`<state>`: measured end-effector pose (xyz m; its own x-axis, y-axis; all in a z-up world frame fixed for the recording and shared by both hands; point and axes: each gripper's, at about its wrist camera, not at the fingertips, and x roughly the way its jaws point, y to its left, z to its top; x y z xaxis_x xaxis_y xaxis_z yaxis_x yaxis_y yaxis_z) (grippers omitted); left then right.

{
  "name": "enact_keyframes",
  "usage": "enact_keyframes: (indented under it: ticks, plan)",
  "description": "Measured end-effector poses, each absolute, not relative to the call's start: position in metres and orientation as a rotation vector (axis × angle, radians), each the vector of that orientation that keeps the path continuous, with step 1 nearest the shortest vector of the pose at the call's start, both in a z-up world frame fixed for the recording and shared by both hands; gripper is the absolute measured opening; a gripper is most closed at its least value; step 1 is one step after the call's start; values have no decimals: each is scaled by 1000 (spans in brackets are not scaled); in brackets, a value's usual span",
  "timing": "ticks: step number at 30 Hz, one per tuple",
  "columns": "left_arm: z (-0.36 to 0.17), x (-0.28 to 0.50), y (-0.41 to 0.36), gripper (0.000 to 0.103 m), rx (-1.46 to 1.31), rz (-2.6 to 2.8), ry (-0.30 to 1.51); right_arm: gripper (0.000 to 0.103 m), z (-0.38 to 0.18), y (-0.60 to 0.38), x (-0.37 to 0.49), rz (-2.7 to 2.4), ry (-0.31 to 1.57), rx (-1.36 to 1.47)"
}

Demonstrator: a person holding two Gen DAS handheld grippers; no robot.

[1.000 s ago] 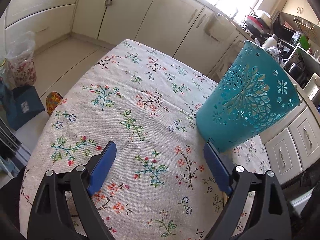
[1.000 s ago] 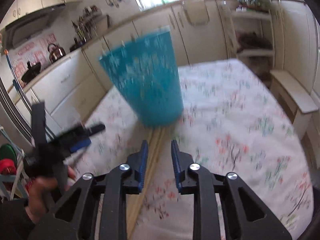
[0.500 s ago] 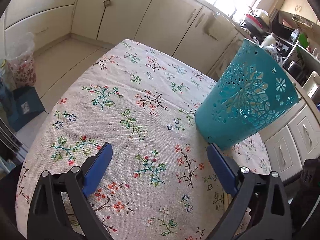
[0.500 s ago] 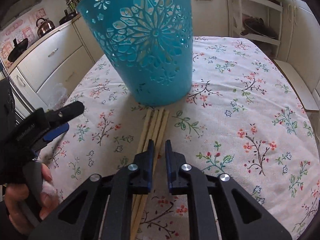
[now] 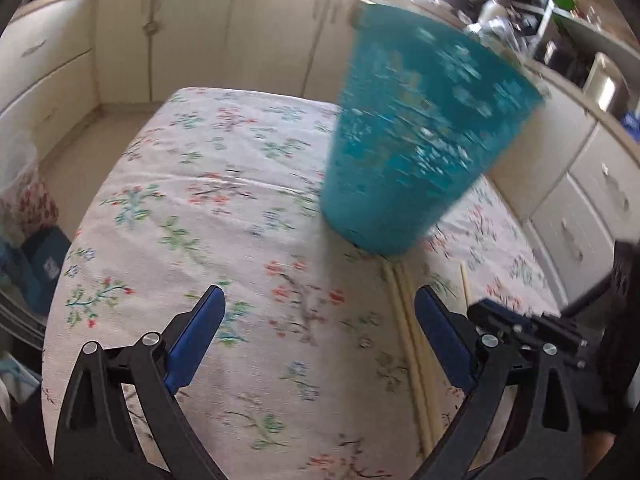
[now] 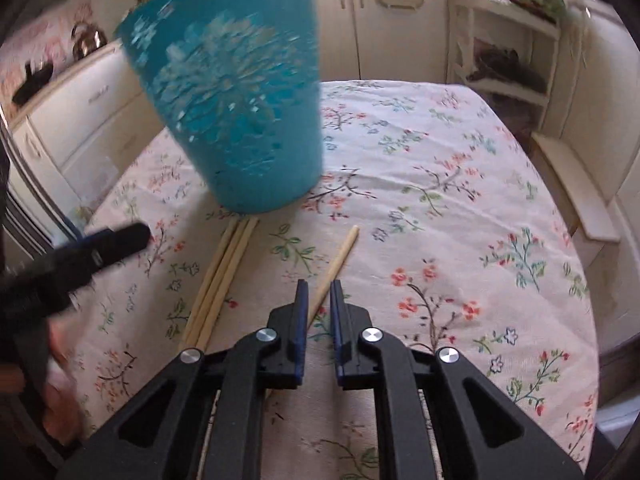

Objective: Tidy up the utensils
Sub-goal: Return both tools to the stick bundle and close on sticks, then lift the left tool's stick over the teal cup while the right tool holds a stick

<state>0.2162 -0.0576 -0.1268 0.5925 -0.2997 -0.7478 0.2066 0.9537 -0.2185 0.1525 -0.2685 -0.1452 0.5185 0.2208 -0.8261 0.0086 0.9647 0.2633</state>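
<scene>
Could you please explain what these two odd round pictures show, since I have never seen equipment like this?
A person holds a hand tool with two fingers in each hand; a wide-angle camera on each looks forward along those fingers. In the left tool's picture, the left gripper is wide open over a flowered tablecloth. In the right tool's picture, the right gripper has pinched one chopstick, apart from the other chopsticks lying together. A teal cup with cut-out flowers stands just beyond them. Both pictures are blurred by motion.
</scene>
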Motion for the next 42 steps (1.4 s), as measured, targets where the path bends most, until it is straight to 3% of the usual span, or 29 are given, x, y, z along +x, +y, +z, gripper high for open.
enact_keyframes:
  ticks: [8, 14, 17, 21, 25, 33, 34, 36, 42]
  plan:
    - [-144, 218, -93, 91, 33, -227, 969, 12, -151, -281, 154, 171, 1019, 364]
    - [-145, 213, -98, 80, 89, -197, 963, 12, -149, -279, 158, 172, 1027, 349]
    - [-144, 215, -104, 66, 133, -215, 952, 12, -145, -265, 161, 181, 1037, 262]
    - [-139, 220, -107, 33, 163, -354, 958, 11, -143, -250, 162, 275, 1041, 99]
    - [-137, 227, -99, 19, 182, -501, 998, 11, -141, -260, 161, 353, 1087, 56]
    - [-138, 248, -101, 17, 115, -388, 1041, 14, -148, -272, 168, 232, 1068, 216]
    - [-138, 249, -106, 10, 118, -389, 1040, 9, -147, -270, 168, 232, 1067, 196]
    - [-138, 247, -111, 6, 111, -446, 1045, 6, -145, -262, 168, 268, 1077, 153]
    - [-136, 234, -111, 6, 215, -485, 1052, 6, -144, -273, 166, 311, 1113, 159]
